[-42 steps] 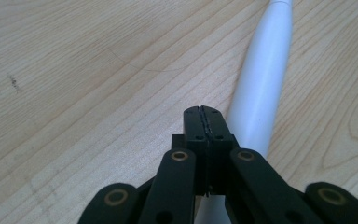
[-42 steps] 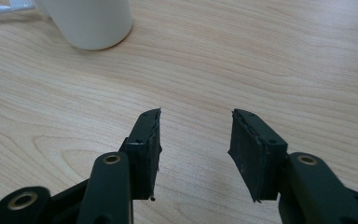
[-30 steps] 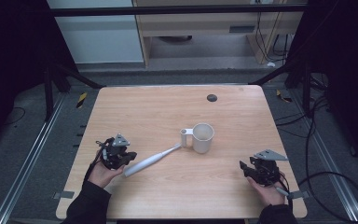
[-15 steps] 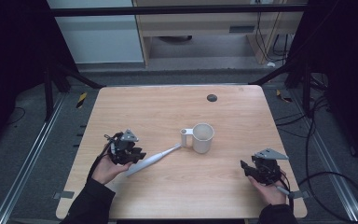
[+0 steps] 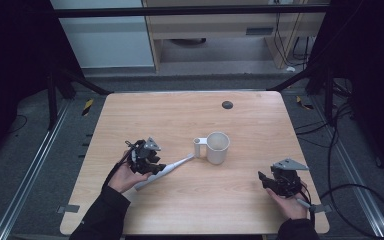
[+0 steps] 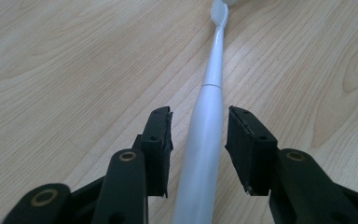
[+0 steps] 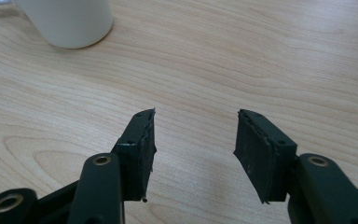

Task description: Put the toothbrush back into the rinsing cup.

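Right hand-held gripper (image 5: 269, 181) near worktop's (image 5: 180, 107) near right corner; jaws just been opening, part open, nothing between. Left hand-held gripper (image 6: 199, 137) toward near left; jaws just been opening, astride white toothbrush (image 6: 205, 126) handle, pads clear of it. Toothbrush flat on worktop, head touching white mug (image 5: 217, 148) handle. Mug upright near centre.

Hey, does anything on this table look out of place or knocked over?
Nothing stands out. The white mug stands upright, and the electric toothbrush lies flat, brush end near the mug's handle, between the left claw's open jaws.
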The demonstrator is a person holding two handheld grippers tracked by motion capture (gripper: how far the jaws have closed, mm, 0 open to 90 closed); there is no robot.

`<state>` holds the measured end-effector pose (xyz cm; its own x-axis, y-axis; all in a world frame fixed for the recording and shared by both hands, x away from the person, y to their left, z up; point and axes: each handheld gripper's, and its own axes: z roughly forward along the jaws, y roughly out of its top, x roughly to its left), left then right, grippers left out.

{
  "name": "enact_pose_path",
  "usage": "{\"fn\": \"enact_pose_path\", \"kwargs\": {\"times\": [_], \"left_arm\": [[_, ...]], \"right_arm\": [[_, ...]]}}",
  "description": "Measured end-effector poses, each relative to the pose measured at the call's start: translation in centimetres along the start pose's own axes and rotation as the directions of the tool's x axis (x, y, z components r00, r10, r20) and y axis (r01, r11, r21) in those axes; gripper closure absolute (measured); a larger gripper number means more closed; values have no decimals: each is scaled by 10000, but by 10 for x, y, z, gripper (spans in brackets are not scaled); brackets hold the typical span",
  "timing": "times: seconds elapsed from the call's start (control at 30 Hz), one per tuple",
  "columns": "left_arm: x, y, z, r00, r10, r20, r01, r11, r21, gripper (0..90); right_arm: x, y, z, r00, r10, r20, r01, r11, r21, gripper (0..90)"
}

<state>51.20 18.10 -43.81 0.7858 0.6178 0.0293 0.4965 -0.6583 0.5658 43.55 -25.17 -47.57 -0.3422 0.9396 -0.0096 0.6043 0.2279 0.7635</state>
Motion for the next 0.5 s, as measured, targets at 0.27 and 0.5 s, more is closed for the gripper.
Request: {"fn": "enact_pose_path", "kwargs": {"times": [0.27,0.5], "left_arm": [[-1,2,9,9998,165,67,-167,9993,343,613],[-3,6,18,9993,352,150,-364,9951,918,626]], "right_arm": [[2,1,3,9999,-161,-63,162,9998,100,473],[1,2,4,9998,-174,-108,176,9997,152,473]]}}
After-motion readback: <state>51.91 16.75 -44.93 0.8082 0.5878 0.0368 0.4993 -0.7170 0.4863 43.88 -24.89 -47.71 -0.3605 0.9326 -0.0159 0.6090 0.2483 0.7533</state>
